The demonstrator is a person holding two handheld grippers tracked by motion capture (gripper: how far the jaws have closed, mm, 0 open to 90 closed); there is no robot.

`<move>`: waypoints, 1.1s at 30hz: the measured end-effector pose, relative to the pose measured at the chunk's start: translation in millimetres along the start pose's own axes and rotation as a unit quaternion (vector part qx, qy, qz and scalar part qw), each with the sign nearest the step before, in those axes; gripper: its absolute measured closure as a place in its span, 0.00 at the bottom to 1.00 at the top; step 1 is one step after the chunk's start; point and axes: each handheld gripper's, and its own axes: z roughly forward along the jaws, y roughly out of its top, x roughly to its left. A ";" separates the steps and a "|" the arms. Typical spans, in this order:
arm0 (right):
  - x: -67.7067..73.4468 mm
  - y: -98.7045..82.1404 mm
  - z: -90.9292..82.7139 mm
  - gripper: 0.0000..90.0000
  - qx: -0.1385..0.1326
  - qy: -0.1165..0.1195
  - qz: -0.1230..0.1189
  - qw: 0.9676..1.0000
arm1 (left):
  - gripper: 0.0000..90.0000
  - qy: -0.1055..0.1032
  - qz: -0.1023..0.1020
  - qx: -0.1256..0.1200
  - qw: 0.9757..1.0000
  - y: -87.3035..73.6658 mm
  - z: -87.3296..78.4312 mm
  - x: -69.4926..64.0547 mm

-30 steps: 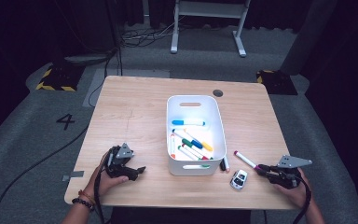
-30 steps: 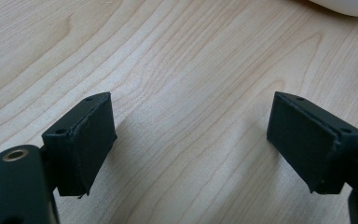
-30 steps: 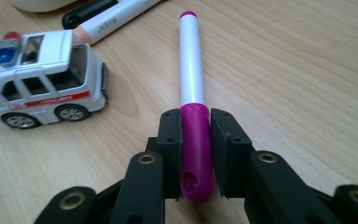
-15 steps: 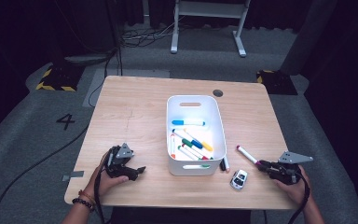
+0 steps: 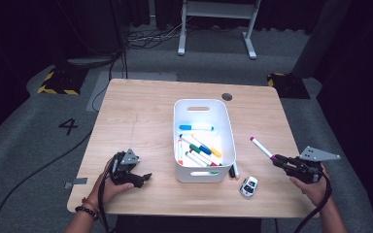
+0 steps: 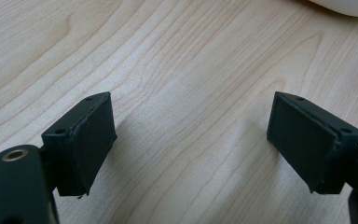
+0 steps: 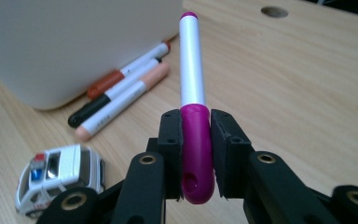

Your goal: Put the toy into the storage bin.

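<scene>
number 4 (image 5: 70, 126) on grey floor (image 5: 39, 121)

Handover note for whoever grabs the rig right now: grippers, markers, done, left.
Right gripper: shut on the magenta marker, clamped at its cap end, lifted off the table, right of the white bin.
Left gripper: open, nothing between the jaws, low over bare wood near the table's front left.
Done: several markers already lie in the bin.
Left: drop the magenta marker in the bin, then likely the three loose markers lying against the bin's outer wall. A toy police car sits on the table beside them.
</scene>
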 end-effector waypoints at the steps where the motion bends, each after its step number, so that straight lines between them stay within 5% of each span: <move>1: 0.3 4.8 -1.3 0.83 -0.003 -0.002 0.000 1.000 | 0.17 0.000 0.001 0.001 1.000 0.0 -0.1 0.1; 14: 19.3 81.0 1.0 0.83 -0.038 0.032 -0.059 0.997 | 0.17 0.001 -0.001 0.000 1.000 0.1 0.2 -0.3; 20: 39.5 110.1 17.8 0.83 -0.022 0.052 -0.092 0.994 | 0.17 0.001 -0.001 0.001 1.000 0.2 0.0 -0.2; 33: 84.3 153.6 52.1 0.83 -0.001 0.108 -0.170 0.980 | 0.17 0.001 0.001 0.001 1.000 0.2 0.0 0.0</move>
